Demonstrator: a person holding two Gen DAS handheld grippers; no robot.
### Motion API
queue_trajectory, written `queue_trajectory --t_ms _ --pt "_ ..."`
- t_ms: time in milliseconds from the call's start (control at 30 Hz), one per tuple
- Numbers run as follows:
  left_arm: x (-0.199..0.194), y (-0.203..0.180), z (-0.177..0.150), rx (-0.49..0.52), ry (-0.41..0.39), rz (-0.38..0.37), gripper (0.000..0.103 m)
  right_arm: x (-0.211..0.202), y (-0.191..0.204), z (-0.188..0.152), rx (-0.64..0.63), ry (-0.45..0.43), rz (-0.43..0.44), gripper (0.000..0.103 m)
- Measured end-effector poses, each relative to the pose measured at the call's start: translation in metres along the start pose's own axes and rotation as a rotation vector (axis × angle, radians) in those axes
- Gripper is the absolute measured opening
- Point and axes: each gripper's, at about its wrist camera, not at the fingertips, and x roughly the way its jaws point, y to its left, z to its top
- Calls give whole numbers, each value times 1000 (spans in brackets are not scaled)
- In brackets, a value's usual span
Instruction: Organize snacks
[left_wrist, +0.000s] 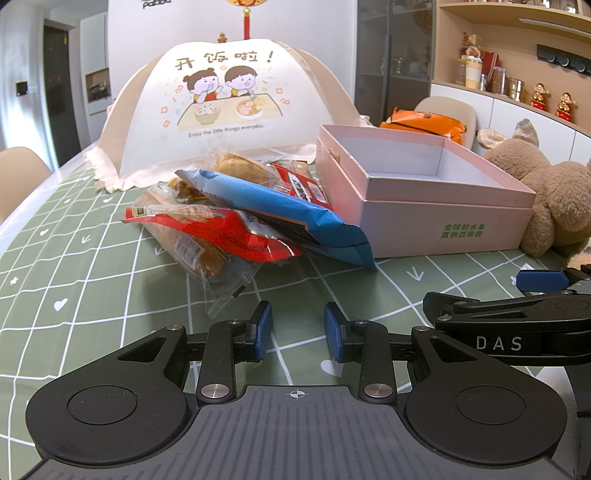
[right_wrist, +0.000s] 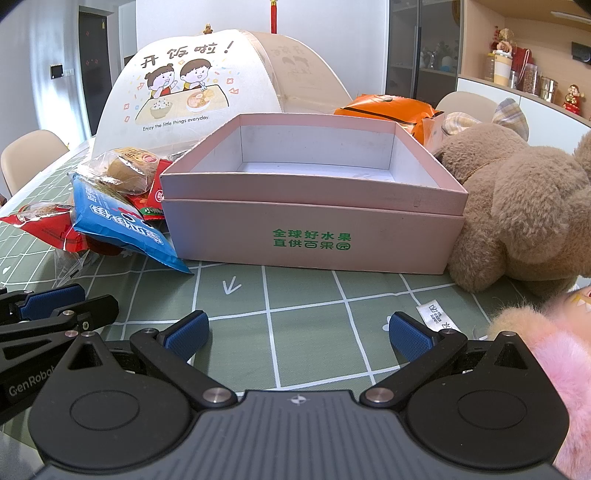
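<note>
A pile of snack packets lies on the green checked tablecloth left of an open, empty pink box (left_wrist: 436, 206). On top is a blue packet (left_wrist: 280, 206), under it a red packet (left_wrist: 229, 232), a clear-wrapped bread (left_wrist: 199, 254) and a wrapped bun (left_wrist: 240, 170). My left gripper (left_wrist: 297, 330) is open and empty, low over the cloth just in front of the pile. In the right wrist view the pink box (right_wrist: 314, 221) stands straight ahead, the blue packet (right_wrist: 122, 225) at its left. My right gripper (right_wrist: 299, 332) is wide open and empty in front of the box.
A white mesh food cover (left_wrist: 225, 107) stands behind the pile. An orange bag (right_wrist: 391, 107) lies behind the box. A brown plush bear (right_wrist: 524, 210) sits right of the box, a pink plush (right_wrist: 554, 354) at my right finger. Chairs stand around the table.
</note>
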Motion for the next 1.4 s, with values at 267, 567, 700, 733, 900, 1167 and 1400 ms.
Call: queue_trajectory --t_ms 267,567,700,733,900,1167,1400 --pt "0 0 0 6 0 5 36 0 0 0 0 0 -1 103" --pt "0 0 0 1 0 1 35 0 0 0 0 1 -1 103" --pt "0 0 0 1 0 2 35 -2 4 3 0 1 -1 103" --pt "0 0 0 2 0 2 35 -3 5 4 0 1 -1 103" --pt "0 1 0 -4 1 -6 35 -6 12 14 -22 52 26 103" --pt "-41 40 22 -126 101 -58 37 -18 22 32 -55 242 50 103" --pt "-65 89 63 -197 24 -76 37 -19 44 58 -147 376 174 92"
